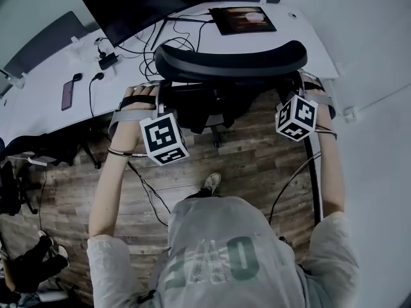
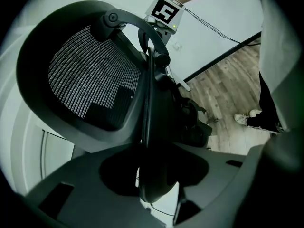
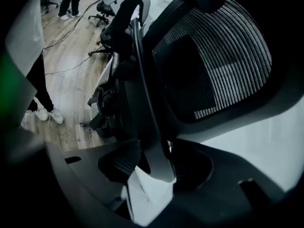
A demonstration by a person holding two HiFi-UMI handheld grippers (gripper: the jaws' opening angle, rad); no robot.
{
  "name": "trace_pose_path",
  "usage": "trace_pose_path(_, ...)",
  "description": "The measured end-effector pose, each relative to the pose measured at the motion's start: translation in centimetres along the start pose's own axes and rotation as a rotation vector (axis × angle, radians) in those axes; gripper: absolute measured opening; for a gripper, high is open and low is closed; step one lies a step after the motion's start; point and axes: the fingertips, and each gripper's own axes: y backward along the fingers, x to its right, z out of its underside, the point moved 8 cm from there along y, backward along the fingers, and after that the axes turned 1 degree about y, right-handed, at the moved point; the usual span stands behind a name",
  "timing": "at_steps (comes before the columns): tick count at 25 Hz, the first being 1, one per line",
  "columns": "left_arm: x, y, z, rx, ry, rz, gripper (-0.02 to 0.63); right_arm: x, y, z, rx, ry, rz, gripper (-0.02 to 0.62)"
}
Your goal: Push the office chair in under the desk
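office chair (image 1: 231, 59) frame between jaws of left claw (image 2: 154, 184), right claw (image 3: 152, 167)

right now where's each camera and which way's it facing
Head view: on the person's head, looking steeply down at the office chair by the desk; forearms, left gripper, right gripper and a shoe show.
Left gripper view: on the left gripper, facing right across the mesh back; right gripper and a leg show.
Right gripper view: on the right gripper, facing left across that mesh; the leg shows.
Shared: both gripper views see mesh back, leg, wooden floor.
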Motion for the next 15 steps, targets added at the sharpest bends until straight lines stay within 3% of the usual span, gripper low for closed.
trace_pose_path(2, 0.1, 0.1, 0.2, 0.037, 0.03, -0.004, 0.175, 0.0, 0.2, 0.1, 0.021, -0.054, 0.01, 0.195)
trace_pose_path(6, 0.0, 0.7, 0.4, 0.09, 0.164, 0.007, 0.189, 0.7, 1.5, 0.9, 0.069, -0.174, 0.03, 0.255)
trace_pose_path(9, -0.9, 2.4, 0.9, 0.128, 0.252, -0.028, 0.209, 2.1, 4.4, 0.6, 0.158, -0.306, 0.076, 0.253)
trace_pose_path(12, -2.3, 5.7, 1.5, 0.218, 0.416, -0.094, 0.209, 4.0, 8.5, -0.8, 0.318, -0.485, 0.118, 0.253)
trace_pose_path(14, -2.8, 8.3, 1.4, 0.31, 0.576, -0.151, 0.204, 4.8, 11.8, -2.1, 0.483, -0.656, 0.148, 0.253)
trace_pose_path(15, -2.8, 9.6, 1.2, 0.358, 0.671, -0.193, 0.167, 5.0, 13.3, -2.7, 0.572, -0.765, 0.164, 0.253)
